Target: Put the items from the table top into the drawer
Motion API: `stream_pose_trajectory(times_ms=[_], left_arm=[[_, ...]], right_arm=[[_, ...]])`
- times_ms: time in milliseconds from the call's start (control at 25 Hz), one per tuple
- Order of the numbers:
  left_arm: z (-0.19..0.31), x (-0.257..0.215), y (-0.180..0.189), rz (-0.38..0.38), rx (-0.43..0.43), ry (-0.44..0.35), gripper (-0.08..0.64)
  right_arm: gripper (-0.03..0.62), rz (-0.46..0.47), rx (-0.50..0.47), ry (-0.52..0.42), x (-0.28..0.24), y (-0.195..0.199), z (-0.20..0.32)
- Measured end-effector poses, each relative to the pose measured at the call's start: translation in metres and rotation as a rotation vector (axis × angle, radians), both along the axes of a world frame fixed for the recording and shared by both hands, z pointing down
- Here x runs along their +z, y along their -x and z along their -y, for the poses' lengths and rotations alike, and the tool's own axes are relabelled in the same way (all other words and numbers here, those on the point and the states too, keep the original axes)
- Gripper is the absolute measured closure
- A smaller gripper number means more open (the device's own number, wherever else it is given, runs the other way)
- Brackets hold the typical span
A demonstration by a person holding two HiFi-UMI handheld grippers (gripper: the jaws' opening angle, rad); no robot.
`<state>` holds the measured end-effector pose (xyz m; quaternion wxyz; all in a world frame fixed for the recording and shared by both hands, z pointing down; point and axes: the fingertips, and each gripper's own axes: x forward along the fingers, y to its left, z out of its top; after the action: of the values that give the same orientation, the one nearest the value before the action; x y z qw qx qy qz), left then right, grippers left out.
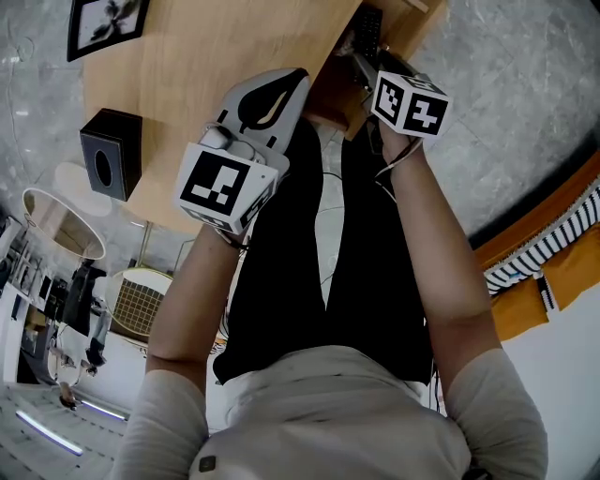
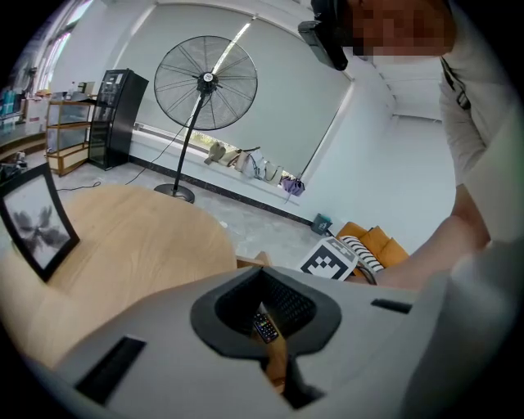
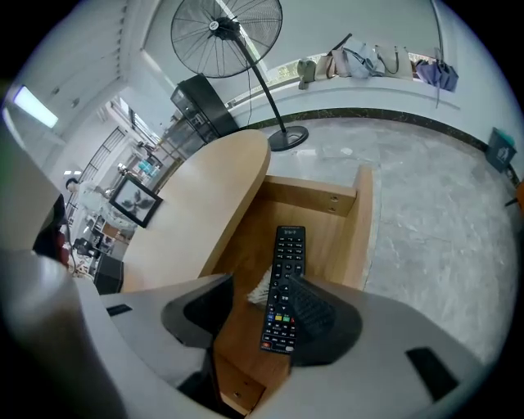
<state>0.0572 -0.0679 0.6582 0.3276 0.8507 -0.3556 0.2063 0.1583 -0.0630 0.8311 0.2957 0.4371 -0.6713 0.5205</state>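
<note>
A black remote control [image 3: 285, 286] is inside the open wooden drawer [image 3: 327, 199], partly over something white [image 3: 259, 291]. My right gripper [image 3: 262, 285] reaches down into the drawer and stands open around the remote. Its right pad [image 3: 315, 311] overlaps the remote's side, while the left pad [image 3: 205, 309] is well apart from it. The head view shows its marker cube [image 1: 410, 101] above the drawer [image 1: 412, 14]. My left gripper [image 1: 300, 77] hovers at the table's near edge, shut with nothing in it, tips [image 2: 262, 270] together.
On the round wooden table [image 1: 206, 56] stand a framed picture [image 1: 106, 23] and a black tissue box [image 1: 112, 152]. A standing fan [image 2: 205, 82] is on the floor beyond the table. The person's legs [image 1: 319, 234] are right in front of the drawer.
</note>
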Motion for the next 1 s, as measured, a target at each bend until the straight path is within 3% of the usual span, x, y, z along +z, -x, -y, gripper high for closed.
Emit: stream_pose_trajectory(times_ms=[280, 480, 800, 1000], left_arm=[[-0.002, -0.026, -0.002, 0.001, -0.002, -0.031, 0.551], [-0.005, -0.061, -0.008, -0.002, -0.009, -0.064, 0.551], [-0.014, -0.150, -0.012, -0.006, -0.015, -0.143, 0.551], [-0.016, -0.223, -0.007, -0.015, -0.061, -0.221, 0.551]], right_arm=[[0.369, -0.019, -0.030, -0.061, -0.033, -0.005, 0.004], [0.411, -0.035, -0.065, -0.143, -0.080, -0.009, 0.014], [0.475, -0.029, -0.158, -0.341, -0.209, -0.004, 0.028], [0.523, -0.001, -0.242, -0.450, -0.298, 0.008, 0.025]])
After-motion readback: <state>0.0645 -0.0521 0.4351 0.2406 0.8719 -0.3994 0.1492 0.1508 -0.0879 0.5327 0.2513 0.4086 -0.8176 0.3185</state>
